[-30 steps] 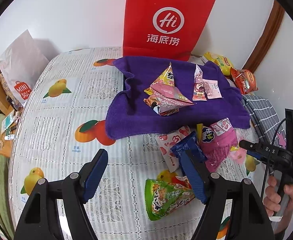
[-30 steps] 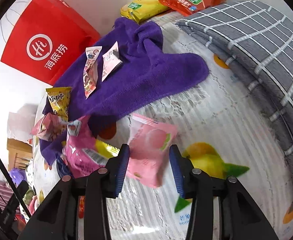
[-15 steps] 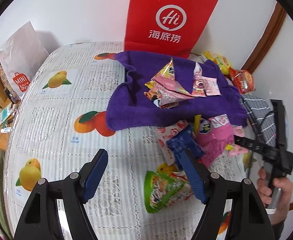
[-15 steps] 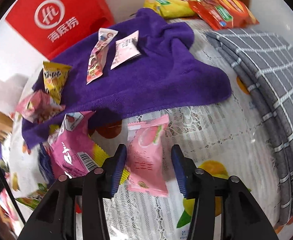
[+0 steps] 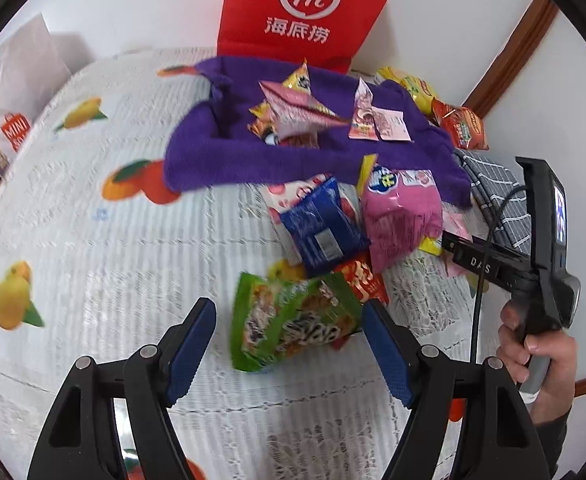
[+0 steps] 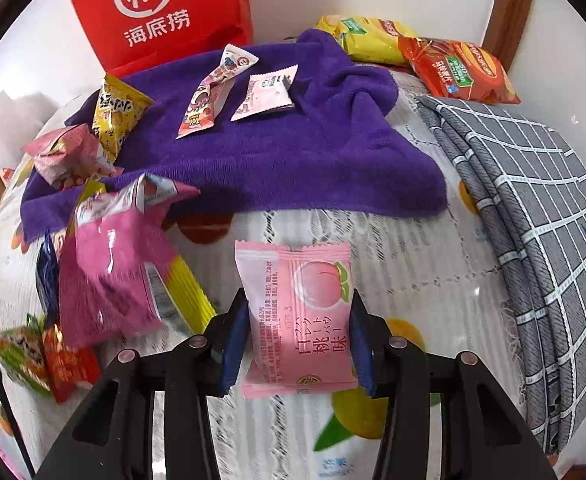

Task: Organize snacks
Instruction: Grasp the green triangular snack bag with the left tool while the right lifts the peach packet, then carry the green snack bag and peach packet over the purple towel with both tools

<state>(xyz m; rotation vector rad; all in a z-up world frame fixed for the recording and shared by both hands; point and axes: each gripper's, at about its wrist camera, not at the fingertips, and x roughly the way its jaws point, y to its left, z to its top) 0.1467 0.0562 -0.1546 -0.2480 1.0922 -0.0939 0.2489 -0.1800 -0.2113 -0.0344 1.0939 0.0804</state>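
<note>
A pink peach snack packet (image 6: 299,316) lies on the fruit-print tablecloth (image 6: 409,276) between the fingers of my right gripper (image 6: 298,340), whose pads sit at its two sides. My left gripper (image 5: 289,344) is open over a green snack bag (image 5: 289,320). Beyond that bag lie a blue packet (image 5: 321,228), a magenta bag (image 5: 401,216) and a red packet (image 5: 359,280). A purple towel (image 6: 277,160) holds several small packets, among them a yellow one (image 6: 115,114) and a white-pink one (image 6: 267,94).
A red paper bag (image 5: 305,12) stands against the wall behind the towel. Yellow (image 6: 367,38) and orange (image 6: 459,70) chip bags lie at the back right. A grey checked cloth (image 6: 533,208) is folded at the right. A white MINISO bag (image 5: 17,84) stands at the left.
My right gripper has swung upright and moved forward around the peach packet. My left gripper has moved forward and down until the green bag sits between its open fingers.
</note>
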